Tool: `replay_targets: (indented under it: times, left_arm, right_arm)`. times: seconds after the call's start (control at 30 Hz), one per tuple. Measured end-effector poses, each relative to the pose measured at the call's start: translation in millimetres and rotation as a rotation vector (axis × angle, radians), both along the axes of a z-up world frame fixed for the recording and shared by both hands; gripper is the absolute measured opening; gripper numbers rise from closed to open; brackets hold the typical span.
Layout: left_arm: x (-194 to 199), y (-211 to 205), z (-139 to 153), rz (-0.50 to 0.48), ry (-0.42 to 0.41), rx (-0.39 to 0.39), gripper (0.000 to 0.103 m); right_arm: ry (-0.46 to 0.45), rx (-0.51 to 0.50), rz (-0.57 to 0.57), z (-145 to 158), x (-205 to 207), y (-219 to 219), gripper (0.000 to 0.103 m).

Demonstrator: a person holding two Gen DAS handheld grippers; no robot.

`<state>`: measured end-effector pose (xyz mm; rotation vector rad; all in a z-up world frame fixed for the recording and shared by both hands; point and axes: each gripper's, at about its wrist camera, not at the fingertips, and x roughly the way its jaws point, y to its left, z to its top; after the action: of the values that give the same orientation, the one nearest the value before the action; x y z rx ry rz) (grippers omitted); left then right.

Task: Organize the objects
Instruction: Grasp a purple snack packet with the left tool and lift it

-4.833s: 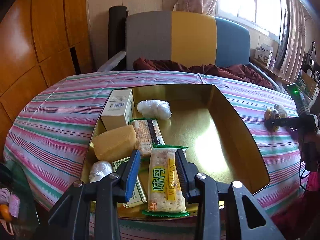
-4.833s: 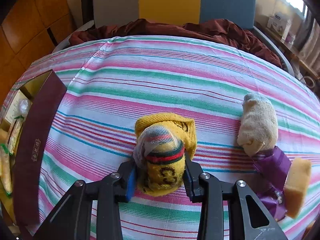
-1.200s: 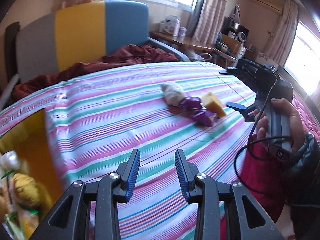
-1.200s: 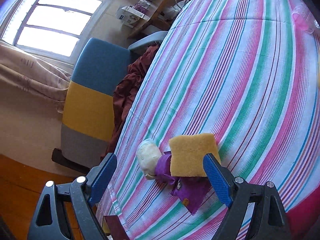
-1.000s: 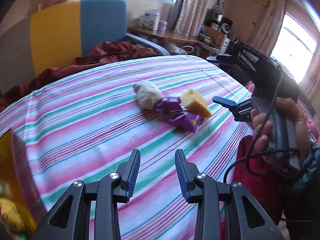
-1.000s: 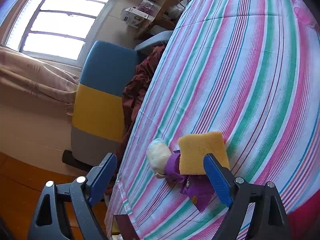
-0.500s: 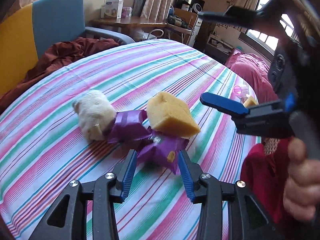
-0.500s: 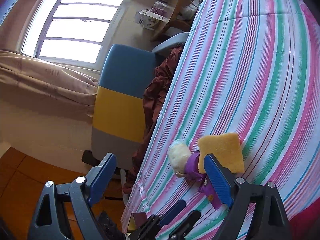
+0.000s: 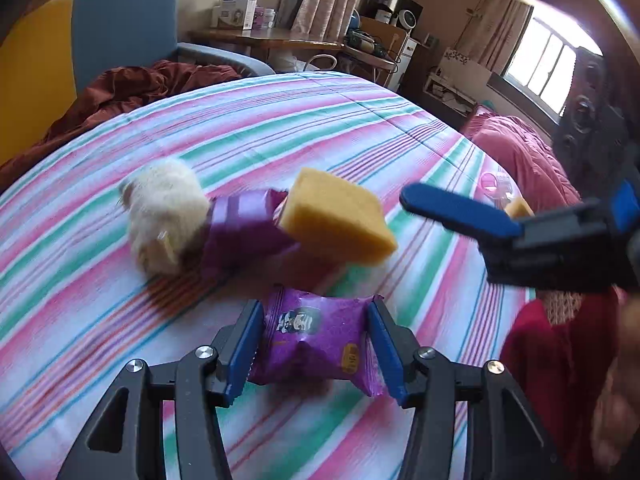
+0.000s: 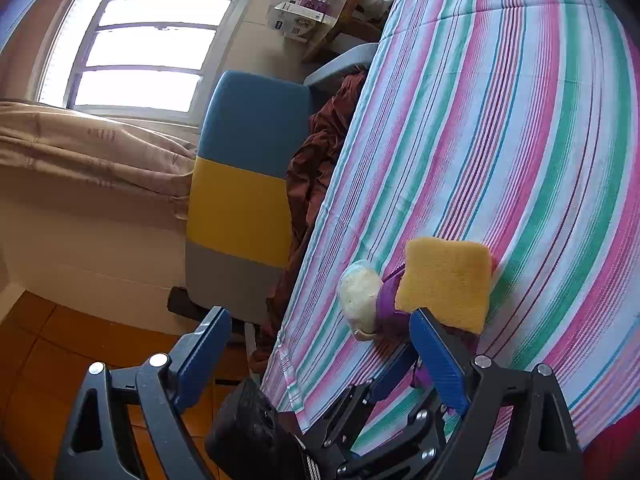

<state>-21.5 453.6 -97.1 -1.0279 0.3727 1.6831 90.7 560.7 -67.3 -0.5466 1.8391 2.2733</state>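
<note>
1. At the far left of my left wrist view, upper corner, I see an armchair (image 9: 80, 28) with yellow and blue back panels, and a dark red cloth (image 9: 132, 88) heaped on its seat.
2. Left of centre, a cream sock ball (image 9: 164, 216) lies on the striped tabletop (image 9: 280, 120), touching a purple snack packet (image 9: 244, 228) just to its right.
3. A yellow sponge (image 9: 336, 216) leans tilted on that packet's right end, near the middle of the frame.
4. Low in the centre, my left hand-held gripper (image 9: 316, 336) has its blue pads on both sides of a second purple snack pack (image 9: 316, 336); the fingers sit against the wrapper's two ends, partly closed around it, and the pack rests on the cloth.
5. At the right of that view, one blue finger of my right hand-held gripper (image 9: 460, 212) juts in from the edge, near the sponge but not touching it.
6. In the right wrist view, my right hand-held gripper (image 10: 316, 360) is spread wide with nothing between its fingers.
7. Right of centre there, the sponge (image 10: 448, 280), packet (image 10: 390, 304) and sock ball (image 10: 358, 292) cluster just beyond the right finger.
</note>
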Motion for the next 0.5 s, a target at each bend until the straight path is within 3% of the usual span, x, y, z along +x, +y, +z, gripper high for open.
replay_targets:
  times: [0.2, 0.5]
  left_arm:
    - [-2, -62, -2, 0.109, -0.058, 0.017, 0.052]
    - [18, -137, 1, 0.196, 0.049, 0.004, 0.052]
  right_arm:
    - [-0.023, -0.006, -0.005, -3, -2, 0, 0.093]
    - [-0.128, 0.022, -0.068, -7, 0, 3, 0.096]
